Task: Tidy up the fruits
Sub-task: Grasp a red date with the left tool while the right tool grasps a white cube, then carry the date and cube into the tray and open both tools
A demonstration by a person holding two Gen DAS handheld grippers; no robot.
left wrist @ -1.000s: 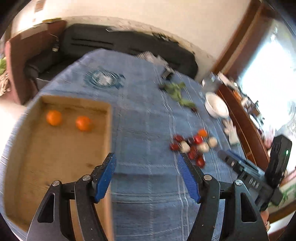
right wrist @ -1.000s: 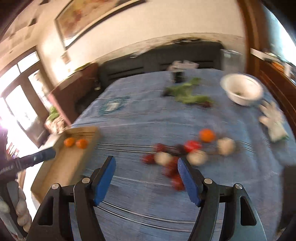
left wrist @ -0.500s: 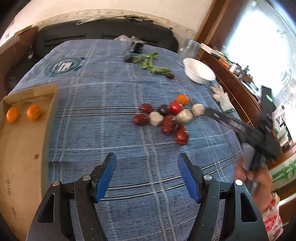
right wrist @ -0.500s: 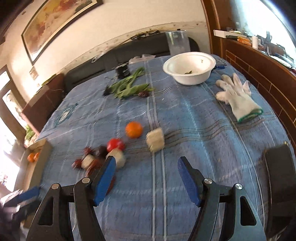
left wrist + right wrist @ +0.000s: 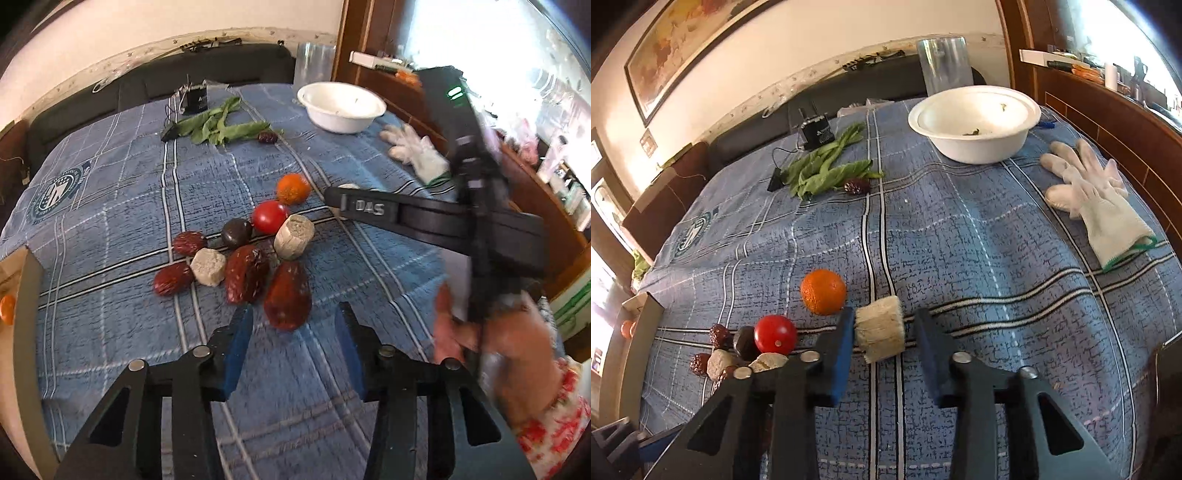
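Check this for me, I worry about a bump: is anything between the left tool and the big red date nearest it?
Nothing visible. The left tool is closing with only bare cloth before the big red date, which lies just ahead of its tips.

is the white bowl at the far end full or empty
Nearly empty. In the right wrist view the white bowl shows a bare white inside with only a few small green scraps at the bottom; none of the fruit is in it.

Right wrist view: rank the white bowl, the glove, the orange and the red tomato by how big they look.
1. white bowl
2. glove
3. orange
4. red tomato, close to the orange; it lies nearer the camera, so true sizes are unsure.
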